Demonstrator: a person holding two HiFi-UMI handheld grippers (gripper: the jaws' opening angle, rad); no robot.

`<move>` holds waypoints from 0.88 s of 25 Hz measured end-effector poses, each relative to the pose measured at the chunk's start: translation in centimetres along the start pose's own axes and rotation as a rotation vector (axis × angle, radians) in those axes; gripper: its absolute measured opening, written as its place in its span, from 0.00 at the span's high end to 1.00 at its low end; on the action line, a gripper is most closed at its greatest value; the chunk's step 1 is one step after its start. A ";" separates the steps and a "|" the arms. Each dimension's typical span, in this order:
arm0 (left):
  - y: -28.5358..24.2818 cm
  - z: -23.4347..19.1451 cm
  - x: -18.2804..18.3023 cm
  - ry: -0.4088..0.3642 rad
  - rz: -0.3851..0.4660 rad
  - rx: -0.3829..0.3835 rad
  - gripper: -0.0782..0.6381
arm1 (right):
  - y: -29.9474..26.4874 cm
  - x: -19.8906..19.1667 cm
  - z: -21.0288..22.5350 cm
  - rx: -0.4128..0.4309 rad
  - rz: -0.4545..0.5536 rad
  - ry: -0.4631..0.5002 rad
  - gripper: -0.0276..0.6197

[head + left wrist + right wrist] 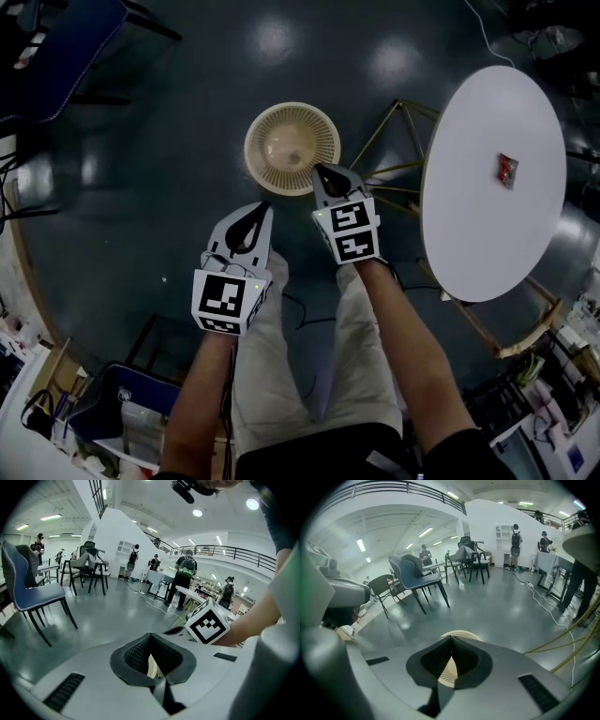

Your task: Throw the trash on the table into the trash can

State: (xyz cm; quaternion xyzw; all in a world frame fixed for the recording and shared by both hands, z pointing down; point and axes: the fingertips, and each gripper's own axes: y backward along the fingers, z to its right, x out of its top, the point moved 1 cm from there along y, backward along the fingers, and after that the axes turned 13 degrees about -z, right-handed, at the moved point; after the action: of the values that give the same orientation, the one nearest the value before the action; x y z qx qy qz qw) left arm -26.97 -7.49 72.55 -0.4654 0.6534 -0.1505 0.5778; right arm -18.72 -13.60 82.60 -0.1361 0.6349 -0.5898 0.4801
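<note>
Your right tool [325,174] hangs at the near rim of the trash can [292,147] on the floor, its jaws pressed together with nothing between them. Your left tool [254,214] beside it is also closed and empty. A small red wrapper [507,170] lies on the white worktop [469,216], well apart to your right. I judge you are between pieces: next, carry the right tool over, open it, and pinch the flat wrapper low at the surface.

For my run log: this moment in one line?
left gripper: shut, empty | right gripper: shut, empty, near trash can | red wrapper: on table
</note>
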 end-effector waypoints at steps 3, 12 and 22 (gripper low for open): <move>0.9 0.8 1.6 -0.012 0.013 -0.004 0.88 | 2.6 1.2 -0.2 0.009 0.024 -0.010 0.93; 5.2 3.6 6.5 -0.032 0.051 -0.006 0.88 | 11.7 5.0 -1.5 0.029 0.112 -0.011 0.93; 8.4 8.7 11.8 -0.072 0.082 -0.031 0.88 | 21.4 7.7 -0.6 0.018 0.199 -0.036 0.93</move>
State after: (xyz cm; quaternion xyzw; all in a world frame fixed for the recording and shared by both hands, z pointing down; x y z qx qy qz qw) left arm -21.66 -9.42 56.65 -0.4522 0.6530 -0.0998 0.5993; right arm -14.59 -13.18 60.25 -0.0785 0.6314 -0.5423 0.5487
